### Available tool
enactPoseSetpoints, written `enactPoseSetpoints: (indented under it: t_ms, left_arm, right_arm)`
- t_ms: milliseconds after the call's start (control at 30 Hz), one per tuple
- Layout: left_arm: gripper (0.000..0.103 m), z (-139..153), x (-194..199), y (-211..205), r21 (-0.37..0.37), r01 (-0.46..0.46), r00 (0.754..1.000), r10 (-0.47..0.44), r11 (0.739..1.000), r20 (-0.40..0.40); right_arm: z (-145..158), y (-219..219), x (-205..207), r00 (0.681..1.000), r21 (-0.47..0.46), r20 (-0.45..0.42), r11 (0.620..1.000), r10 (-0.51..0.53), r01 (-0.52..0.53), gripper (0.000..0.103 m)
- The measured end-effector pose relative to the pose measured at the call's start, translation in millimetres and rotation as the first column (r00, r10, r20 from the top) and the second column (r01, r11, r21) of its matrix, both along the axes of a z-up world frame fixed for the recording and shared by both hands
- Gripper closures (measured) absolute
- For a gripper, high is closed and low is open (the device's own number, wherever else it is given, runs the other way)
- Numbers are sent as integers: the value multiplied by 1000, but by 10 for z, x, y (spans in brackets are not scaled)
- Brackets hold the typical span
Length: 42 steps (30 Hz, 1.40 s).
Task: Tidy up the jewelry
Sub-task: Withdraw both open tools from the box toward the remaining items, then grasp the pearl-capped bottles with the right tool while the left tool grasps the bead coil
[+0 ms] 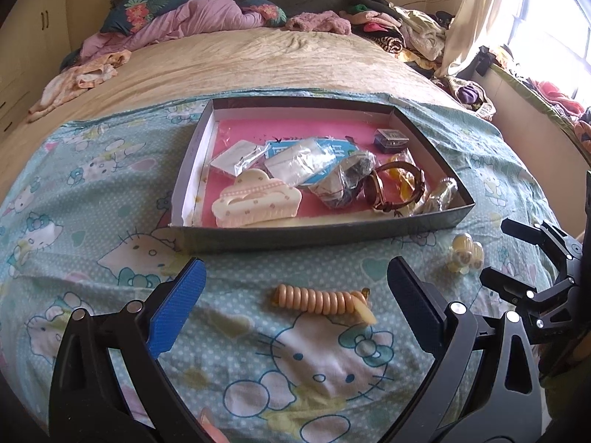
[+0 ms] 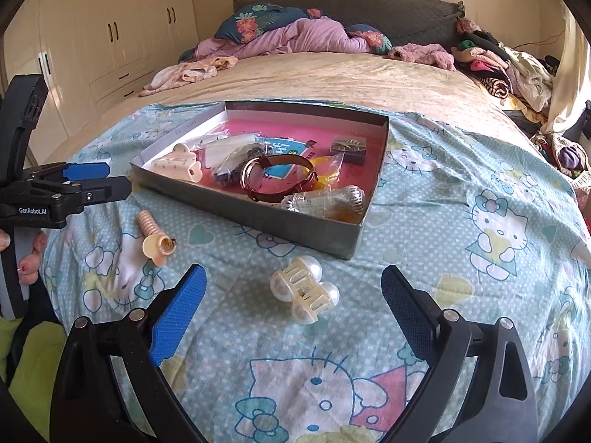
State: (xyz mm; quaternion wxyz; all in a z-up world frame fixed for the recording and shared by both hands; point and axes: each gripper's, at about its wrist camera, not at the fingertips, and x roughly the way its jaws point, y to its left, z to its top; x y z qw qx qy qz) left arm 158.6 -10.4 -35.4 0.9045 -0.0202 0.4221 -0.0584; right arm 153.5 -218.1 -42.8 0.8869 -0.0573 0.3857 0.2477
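My left gripper (image 1: 296, 264) is open, low over the Hello Kitty sheet. A peach spiral hair tie (image 1: 321, 301) lies on the sheet between its fingers, untouched; it also shows as the spiral hair tie (image 2: 153, 236) from the right. My right gripper (image 2: 293, 269) is open too, with a pearl claw clip (image 2: 304, 289) lying between its fingers, apart from both pads. The grey shallow box (image 1: 314, 238) behind them holds a cream claw clip (image 1: 255, 199), a brown-strapped watch (image 1: 391, 188) and several plastic packets. Each gripper appears in the other's view: right gripper (image 1: 496, 249), left gripper (image 2: 118, 179).
The box (image 2: 258, 217) sits mid-bed on the blue sheet (image 2: 461, 258). A small dark case (image 1: 391, 138) rests in its far right corner. Piled clothes (image 1: 399, 33) and pillows line the headboard. A person's fingers (image 2: 33, 254) grip the left handle. Wardrobes stand on the left, a window on the right.
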Motion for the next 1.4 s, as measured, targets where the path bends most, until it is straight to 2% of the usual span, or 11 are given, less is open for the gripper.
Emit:
enactPoseSetpoints:
  t_ms: [467,567,667,733,800,900,1033,1067,1133,1267,1400]
  left_arm:
    - [10,-411,33,-133,29,36,993,-33,999,-113]
    - [10,-489,59,-114,20,29,990,-26,999,-136]
    - [10,-534,84,-101,6,29,989,-28,1000,-146]
    - [10,-546,100,-108,3,32,989,-31,999,-148]
    - [10,-562,120,-122,6,36,988,-35,999,-150]
    - [10,-590,156,-154,26,37,989,-33,999,-147]
    - [12,-628,174,-267,113,54,990,-39,992,-136]
    - [16,-621,162,-286,123,63,990,-47,990,-130]
    - [38,-580,121,-308,128,78,992,-64,989,-110]
    - [38,-527,58,-293,137,79,993,-67,987,-95]
    - [38,-344,-22,-244,112,65,997,-61,992,-41]
  right_arm:
    - [-233,-11,37,999,-15,-41,1000,4,-5,10]
    - [-302,-3,102,998,-11,-56,1000,2,-3,20]
    - [-378,8,177,997,-8,-75,1000,3,-3,36]
    - [-413,-3,210,997,0,-81,1000,4,-4,53]
    - [-418,-6,219,997,15,-80,1000,15,-14,59]
    - [-400,-10,207,997,29,-73,999,29,-27,59]
    - [-356,3,163,997,46,-62,998,45,-42,59]
    - [-342,3,152,997,52,-62,998,47,-44,59]
    - [-307,-1,129,997,58,-55,997,49,-46,59]
    - [-205,1,84,998,69,-38,996,58,-55,59]
    - [-75,42,36,997,77,-13,994,73,-72,59]
